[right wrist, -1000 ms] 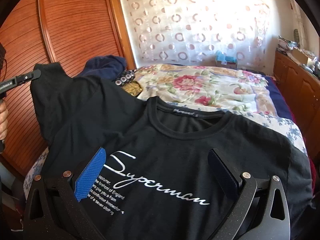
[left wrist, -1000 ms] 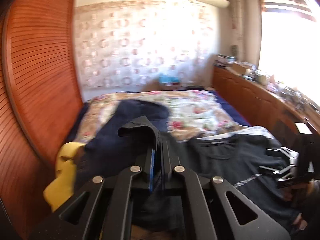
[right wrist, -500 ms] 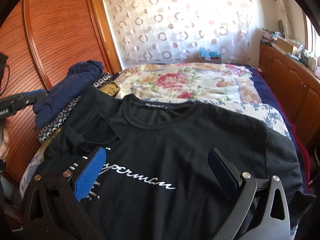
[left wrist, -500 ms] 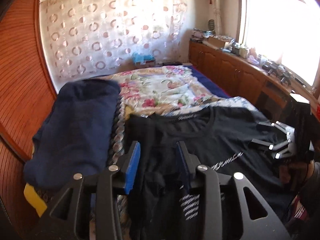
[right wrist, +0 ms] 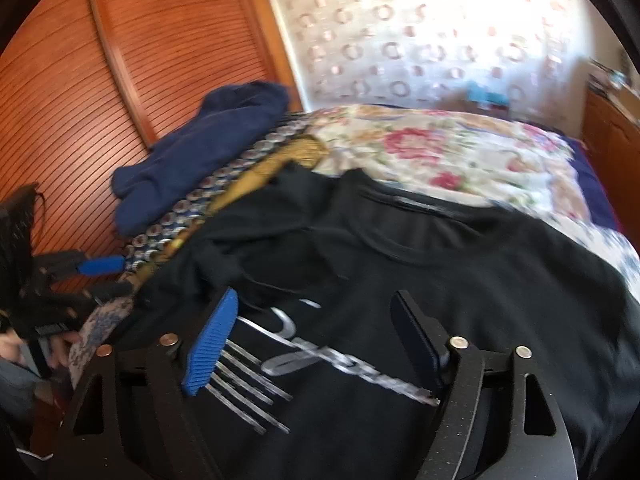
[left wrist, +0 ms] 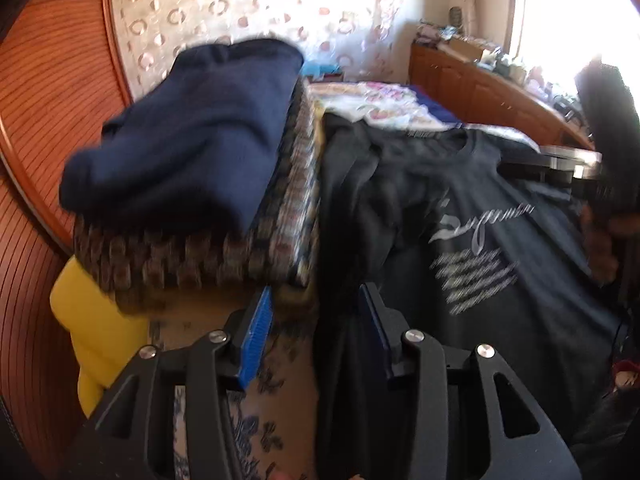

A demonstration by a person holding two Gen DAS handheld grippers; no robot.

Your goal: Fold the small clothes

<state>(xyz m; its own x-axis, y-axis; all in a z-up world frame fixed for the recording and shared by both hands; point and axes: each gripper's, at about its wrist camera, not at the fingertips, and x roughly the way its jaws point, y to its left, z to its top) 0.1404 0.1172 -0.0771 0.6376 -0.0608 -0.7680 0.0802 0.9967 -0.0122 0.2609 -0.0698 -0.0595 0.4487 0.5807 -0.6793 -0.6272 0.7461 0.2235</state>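
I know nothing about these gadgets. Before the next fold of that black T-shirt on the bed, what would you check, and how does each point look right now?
1. Black T-shirt lies on the bed, print up: ok.
2. Sleeve folded in over the chest: ok.
3. Left gripper has let go, jaws just opened, nothing pinched: ok.
4. Right gripper open above the print, jaws just narrowing, not gripping: ok.
5. Stack of folded clothes clear of the shirt: cannot tell, it sits close beside it.
6. Hem flat: cannot tell, hidden.

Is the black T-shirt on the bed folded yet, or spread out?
Mostly spread. The black T-shirt lies flat, chest print and collar showing; only its sleeve is turned inward over the chest.
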